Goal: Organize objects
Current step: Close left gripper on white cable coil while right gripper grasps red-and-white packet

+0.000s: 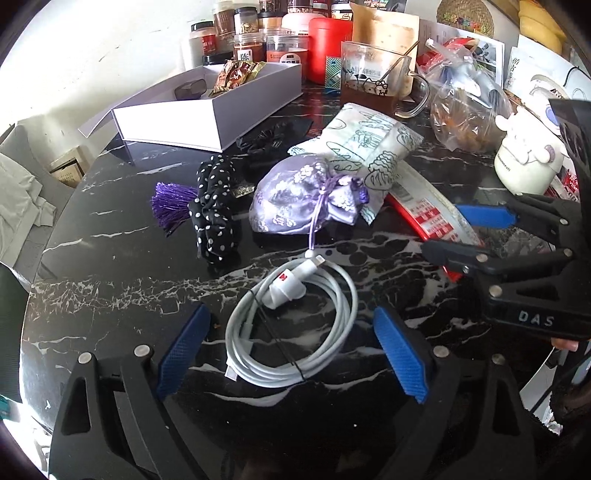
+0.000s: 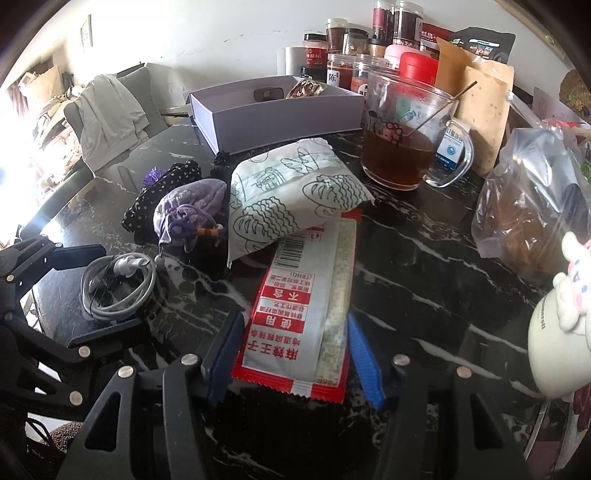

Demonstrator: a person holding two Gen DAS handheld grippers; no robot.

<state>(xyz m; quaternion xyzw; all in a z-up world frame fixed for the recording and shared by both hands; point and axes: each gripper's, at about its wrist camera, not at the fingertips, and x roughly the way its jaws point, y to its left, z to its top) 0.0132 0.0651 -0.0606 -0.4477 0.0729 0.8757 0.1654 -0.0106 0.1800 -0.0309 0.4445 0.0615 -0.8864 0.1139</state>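
A coiled white cable (image 1: 291,325) lies on the black marble table (image 1: 110,258), between the open fingers of my left gripper (image 1: 291,350); it also shows in the right wrist view (image 2: 118,286). My right gripper (image 2: 295,354) is open around the near end of a red and white snack packet (image 2: 306,314), fingers on either side of it. The packet (image 1: 428,218) lies partly under a white patterned pouch (image 2: 291,192). A purple drawstring bag (image 1: 306,195) and a polka-dot scrunchie (image 1: 212,210) lie beside it. A white open box (image 1: 207,107) stands behind.
A glass mug of brown drink (image 2: 402,144) stands right of the box. Several jars (image 1: 251,33) and a red canister (image 1: 328,48) line the back. A clear plastic bag (image 2: 532,210) and a white figurine mug (image 2: 557,339) are at the right.
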